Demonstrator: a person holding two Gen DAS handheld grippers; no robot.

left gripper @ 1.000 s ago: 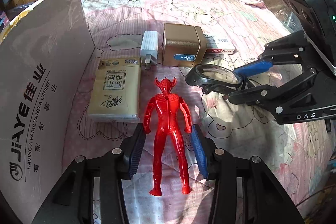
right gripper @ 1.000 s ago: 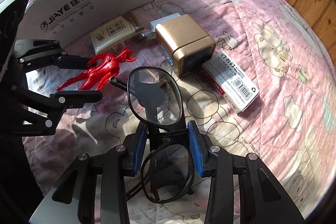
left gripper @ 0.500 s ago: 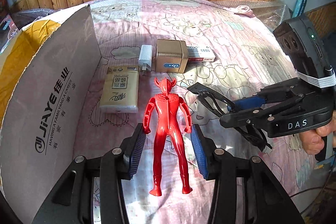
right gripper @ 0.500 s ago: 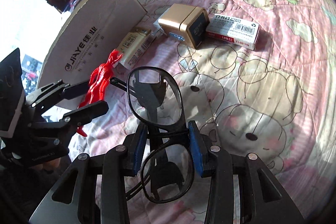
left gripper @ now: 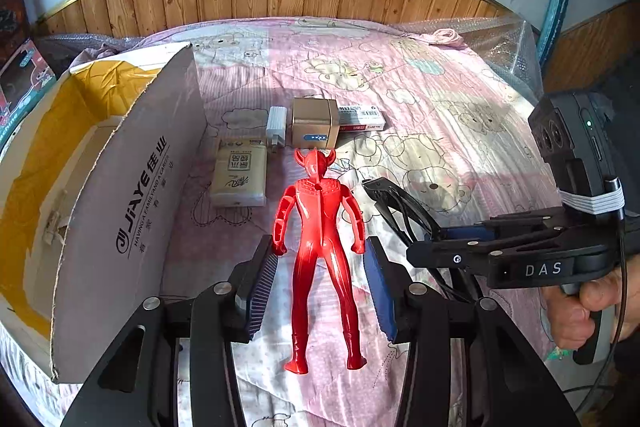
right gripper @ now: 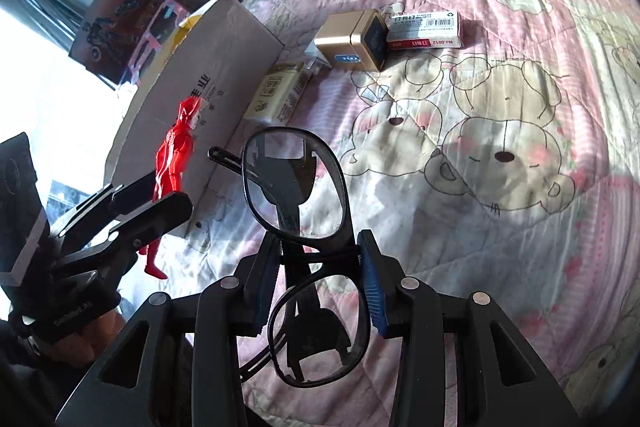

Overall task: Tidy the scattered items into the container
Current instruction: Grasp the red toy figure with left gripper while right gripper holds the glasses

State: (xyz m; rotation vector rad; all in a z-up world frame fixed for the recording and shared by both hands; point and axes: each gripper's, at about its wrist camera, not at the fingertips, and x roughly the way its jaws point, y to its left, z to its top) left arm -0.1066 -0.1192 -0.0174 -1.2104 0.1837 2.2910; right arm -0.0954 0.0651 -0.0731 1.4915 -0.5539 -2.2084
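Since a second ago we have lifted both tools well up off the bed: the gold tin, tissue pack, charger and staples box look smaller and farther. Our left tongs stay clenched on the red figure, our right tongs on the black glasses. Only the left view shows the cardboard box open, its yellow-lined inside at far left; only the right view shows the lenses.
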